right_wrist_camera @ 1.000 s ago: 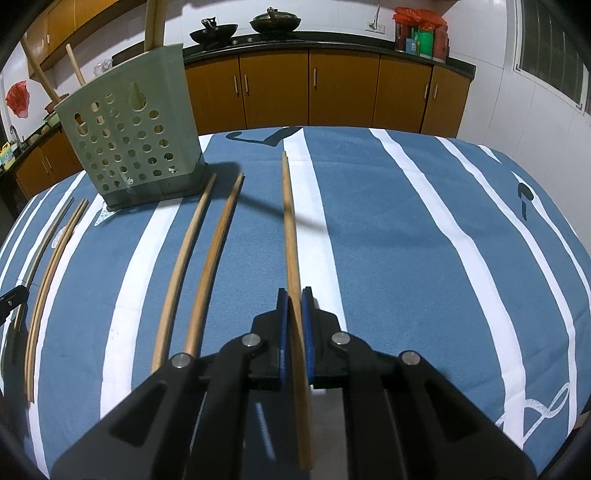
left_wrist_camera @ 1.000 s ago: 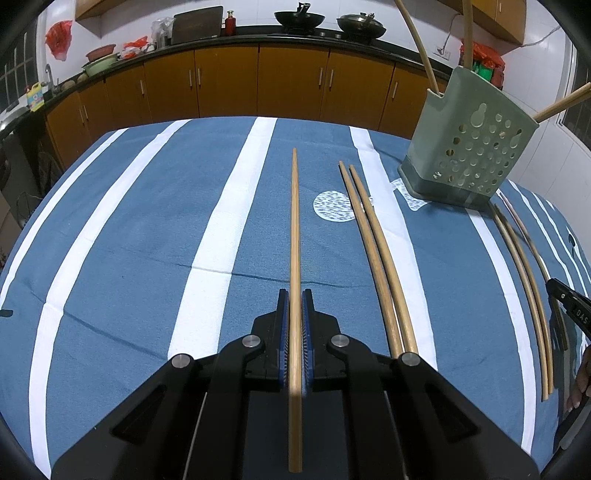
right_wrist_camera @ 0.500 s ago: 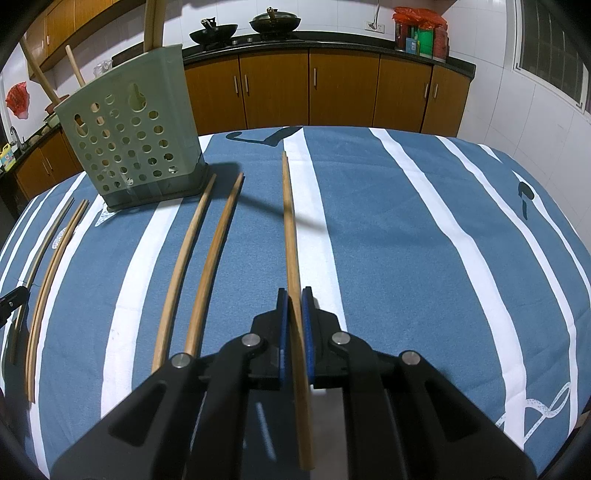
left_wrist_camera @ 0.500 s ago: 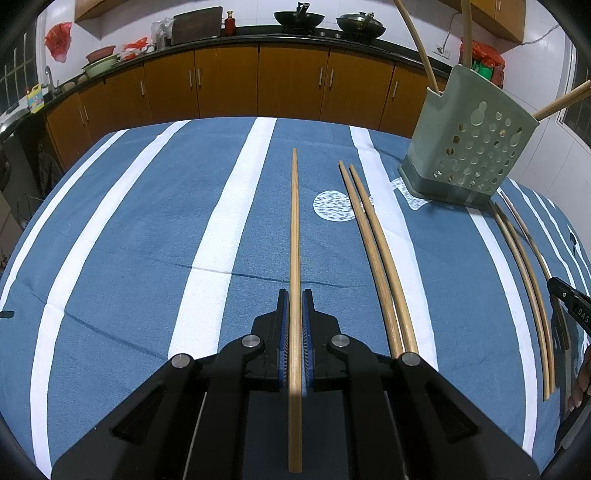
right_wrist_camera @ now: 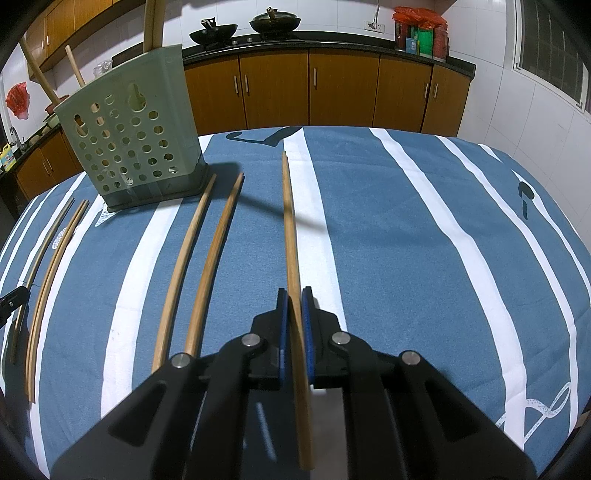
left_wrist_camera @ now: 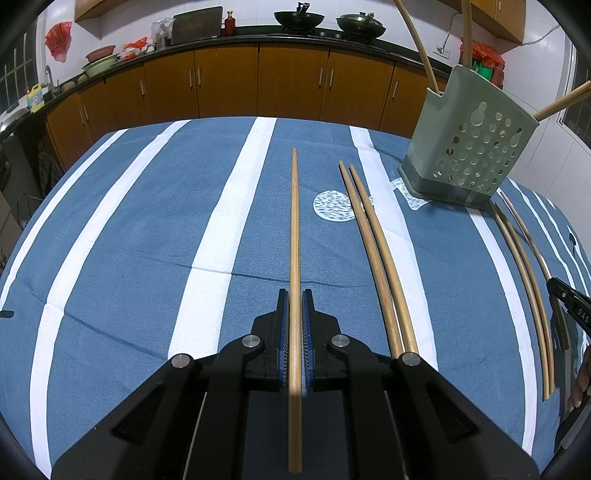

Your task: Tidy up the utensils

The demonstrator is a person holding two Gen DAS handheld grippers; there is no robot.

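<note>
Left chopstick [left_wrist_camera: 294, 236] and right chopstick [right_wrist_camera: 289, 229]: each clamped in its claw, left claw [left_wrist_camera: 294, 295], right claw [right_wrist_camera: 294, 293], tips forward just above the striped counter [left_wrist_camera: 147, 221]. No change over the last second; both hold still. Holder [right_wrist_camera: 136, 147] stands between them; loose pair [right_wrist_camera: 195, 266] remains. Likely pause before carrying to holder.

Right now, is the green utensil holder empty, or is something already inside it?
Not empty. The green utensil holder stands upright on the tablecloth, and several wooden sticks rise above its rim; how many cannot be told.
</note>
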